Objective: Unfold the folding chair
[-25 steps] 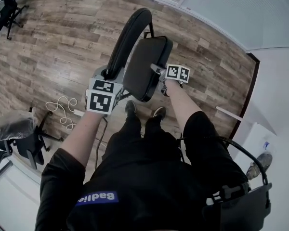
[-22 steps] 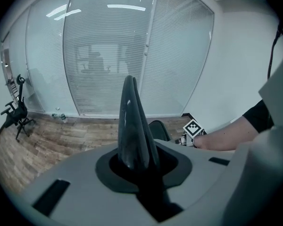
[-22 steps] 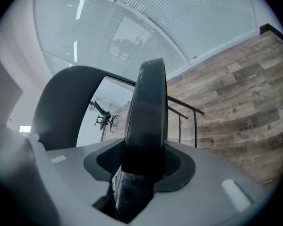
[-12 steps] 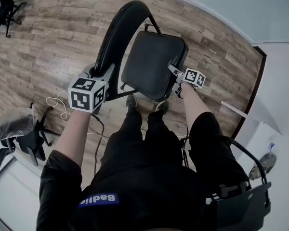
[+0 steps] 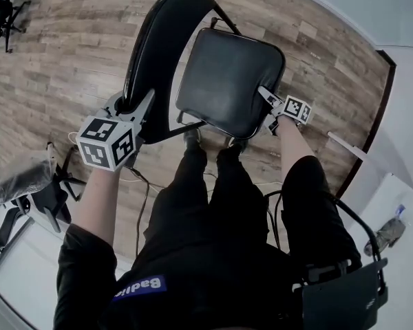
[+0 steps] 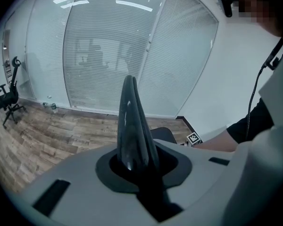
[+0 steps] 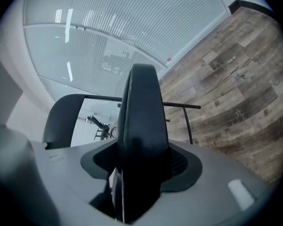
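Wood-plank floor [image 5: 69, 53], blinded glass wall [image 6: 108, 46] | left gripper [image 5: 133, 104] clamps backrest [image 5: 158, 40] | right gripper [image 5: 267, 97] pinches seat [image 5: 227, 74], jaws just widening

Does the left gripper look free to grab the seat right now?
Probably not: the left gripper is clamped on the backrest. The seat is near, but it must let go first.

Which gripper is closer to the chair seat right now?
Right. The right gripper is on the seat's edge, held between jaws that have just been opening. The left gripper is clamped on the backrest, beside the seat.
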{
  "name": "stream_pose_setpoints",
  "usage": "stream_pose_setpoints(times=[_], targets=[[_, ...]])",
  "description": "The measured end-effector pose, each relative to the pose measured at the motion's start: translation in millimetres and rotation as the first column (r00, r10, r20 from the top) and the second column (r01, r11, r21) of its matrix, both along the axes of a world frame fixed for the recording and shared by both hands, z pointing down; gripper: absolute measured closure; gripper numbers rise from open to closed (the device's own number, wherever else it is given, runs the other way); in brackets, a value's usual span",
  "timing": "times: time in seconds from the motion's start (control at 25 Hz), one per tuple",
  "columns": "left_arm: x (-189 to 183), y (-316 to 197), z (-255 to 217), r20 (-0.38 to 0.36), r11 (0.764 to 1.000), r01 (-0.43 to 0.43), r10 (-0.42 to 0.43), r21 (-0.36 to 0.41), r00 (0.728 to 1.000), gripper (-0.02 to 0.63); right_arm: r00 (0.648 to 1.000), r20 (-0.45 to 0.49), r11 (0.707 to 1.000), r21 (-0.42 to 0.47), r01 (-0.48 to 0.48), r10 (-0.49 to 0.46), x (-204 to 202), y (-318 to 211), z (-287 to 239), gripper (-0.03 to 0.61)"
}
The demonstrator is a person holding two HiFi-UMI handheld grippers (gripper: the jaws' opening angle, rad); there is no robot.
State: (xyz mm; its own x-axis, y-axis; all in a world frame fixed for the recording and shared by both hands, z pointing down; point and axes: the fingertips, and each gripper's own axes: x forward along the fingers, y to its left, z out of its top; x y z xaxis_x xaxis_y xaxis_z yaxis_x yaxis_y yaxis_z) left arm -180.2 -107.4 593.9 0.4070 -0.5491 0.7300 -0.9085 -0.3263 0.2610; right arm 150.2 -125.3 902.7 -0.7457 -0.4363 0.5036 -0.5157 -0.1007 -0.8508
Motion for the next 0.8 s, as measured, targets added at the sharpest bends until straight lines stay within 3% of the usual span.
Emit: stream_pose_setpoints(times=[0.52,0.8], targets=[[9.0,-2.6,39.2,-0.061,1.0,-0.002,0.002,-0.003,0.998,0.545,0.997,0.052,0.998,0.043,-0.051,0.049,47.7,4.7,66.2,0.331],[21.7,-3.4,56.8,-0.049,1.0,0.007,-0.007,0.0,0.999,0.543,0.993,0.098,0.995,0.062,-0.078,0.072,72.2,6.8,97.3,0.321]])
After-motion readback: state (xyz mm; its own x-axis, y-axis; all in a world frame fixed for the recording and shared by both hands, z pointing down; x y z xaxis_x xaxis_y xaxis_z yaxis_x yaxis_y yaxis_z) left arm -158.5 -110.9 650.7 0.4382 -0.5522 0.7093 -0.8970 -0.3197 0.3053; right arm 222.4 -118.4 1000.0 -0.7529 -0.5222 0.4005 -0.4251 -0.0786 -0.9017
